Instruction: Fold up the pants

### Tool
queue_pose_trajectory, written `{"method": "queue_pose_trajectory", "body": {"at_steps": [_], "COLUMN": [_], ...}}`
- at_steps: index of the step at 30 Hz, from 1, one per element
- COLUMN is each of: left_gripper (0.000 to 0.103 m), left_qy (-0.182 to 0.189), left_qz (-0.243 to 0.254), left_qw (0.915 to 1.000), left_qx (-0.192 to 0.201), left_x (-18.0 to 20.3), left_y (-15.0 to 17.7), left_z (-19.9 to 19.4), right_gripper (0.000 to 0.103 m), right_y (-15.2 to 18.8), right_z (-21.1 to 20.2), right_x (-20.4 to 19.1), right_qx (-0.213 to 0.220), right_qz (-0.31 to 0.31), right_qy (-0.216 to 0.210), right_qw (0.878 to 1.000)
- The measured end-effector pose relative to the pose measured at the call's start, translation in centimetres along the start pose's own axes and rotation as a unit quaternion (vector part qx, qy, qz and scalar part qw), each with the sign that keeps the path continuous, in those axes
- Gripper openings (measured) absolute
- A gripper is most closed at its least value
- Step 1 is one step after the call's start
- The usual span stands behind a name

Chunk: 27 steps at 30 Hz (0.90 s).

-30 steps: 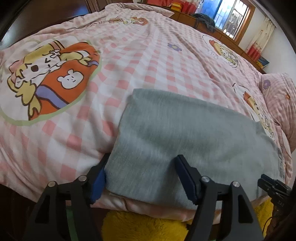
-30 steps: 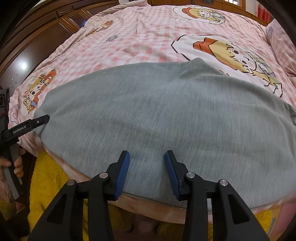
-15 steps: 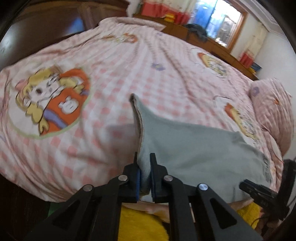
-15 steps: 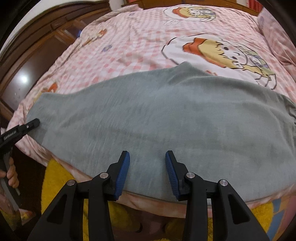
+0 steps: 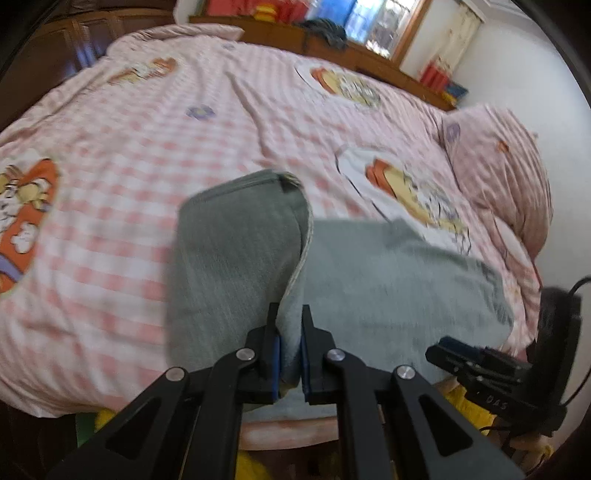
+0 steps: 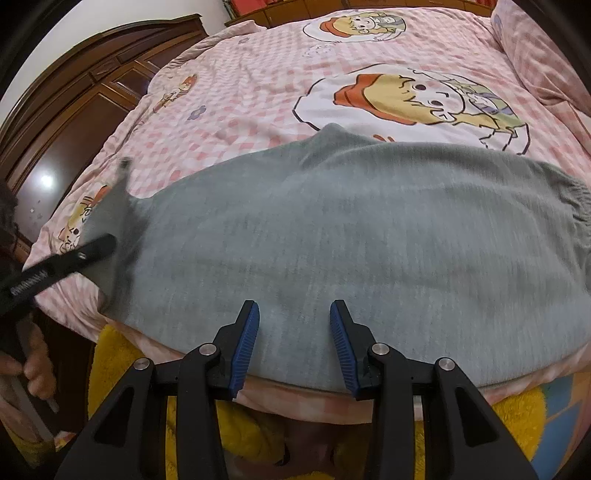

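Grey pants [image 6: 351, 236] lie folded lengthwise across the near edge of the bed. My left gripper [image 5: 290, 325] is shut on the pants' leg end [image 5: 236, 258] and holds it lifted and curled over the rest of the pants [image 5: 399, 288]. In the right wrist view the left gripper [image 6: 70, 258] shows at the far left with the raised cloth. My right gripper [image 6: 293, 317] is open and empty, its blue pads just above the pants' near edge. It also shows in the left wrist view [image 5: 480, 365] at the lower right.
The bed has a pink checked cover with cartoon prints [image 6: 413, 99]. A pink pillow [image 5: 498, 170] lies at the right. A dark wooden wardrobe [image 6: 74, 118] stands at the left. A yellow fuzzy garment [image 6: 122, 350] shows below the bed edge. A window [image 5: 373, 18] is at the back.
My left gripper closed on the pants' leg end, lifted it and swung it rightward over the pants. My right gripper stayed open at the near edge.
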<state>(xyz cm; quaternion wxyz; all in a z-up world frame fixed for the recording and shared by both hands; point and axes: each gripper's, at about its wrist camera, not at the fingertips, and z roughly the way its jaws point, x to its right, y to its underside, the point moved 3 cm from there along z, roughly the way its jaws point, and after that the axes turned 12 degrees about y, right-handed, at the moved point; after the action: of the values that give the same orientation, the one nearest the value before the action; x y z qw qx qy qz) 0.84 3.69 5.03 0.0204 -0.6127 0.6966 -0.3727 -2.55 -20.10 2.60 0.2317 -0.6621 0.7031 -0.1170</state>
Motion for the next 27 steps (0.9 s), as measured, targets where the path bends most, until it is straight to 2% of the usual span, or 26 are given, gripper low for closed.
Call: {"method": "queue_pose_trajectory", "body": {"at_steps": [5, 8, 10, 12, 14, 18, 24, 27], "left_gripper": [0.009, 0.013, 0.026, 0.033, 0.034, 0.042, 0.049, 0.049], "left_qy": [0.001, 0.012, 0.034, 0.046, 0.051, 0.029, -0.042, -0.060], "left_qz": [0.015, 0.010, 0.006, 0.001, 0.004, 0.016, 0.013, -0.003], "left_qw": [0.9991, 0.9985, 0.9978, 0.9973, 0.9973, 0.9987, 0.9988, 0.9979], "left_qx": [-0.041, -0.052, -0.057, -0.056, -0.053, -0.039, -0.023, -0.024], "left_x": [0.6, 0.7, 0.9, 1.1, 1.1, 0.5, -2.3, -4.0], "left_y": [1.4, 1.9, 2.0, 2.1, 2.4, 2.9, 2.8, 2.8], "left_z": [3.3, 3.7, 3.2, 2.6, 1.6, -0.4, -1.6, -1.4], "right_gripper": [0.041, 0.041, 0.041, 0.041, 0.041, 0.041, 0.041, 0.041], "right_y": [0.1, 0.1, 0.0, -0.2, -0.5, -1.5, -2.9, -3.4], "right_z": [0.5, 0.7, 0.7, 0.6, 0.5, 0.7, 0.7, 1.2], "right_x": [-0.1, -0.1, -0.2, -0.4, -0.9, -2.7, -7.1, -9.0], "right_qx": [-0.005, -0.008, -0.009, -0.009, -0.010, -0.015, -0.015, -0.033], "right_qz": [-0.004, -0.006, -0.007, -0.010, -0.014, -0.026, -0.066, -0.074], "right_qy": [0.005, 0.008, 0.009, 0.009, 0.002, -0.027, -0.055, -0.094], "right_qw": [1.000, 1.000, 1.000, 1.000, 1.000, 0.999, 0.996, 0.992]}}
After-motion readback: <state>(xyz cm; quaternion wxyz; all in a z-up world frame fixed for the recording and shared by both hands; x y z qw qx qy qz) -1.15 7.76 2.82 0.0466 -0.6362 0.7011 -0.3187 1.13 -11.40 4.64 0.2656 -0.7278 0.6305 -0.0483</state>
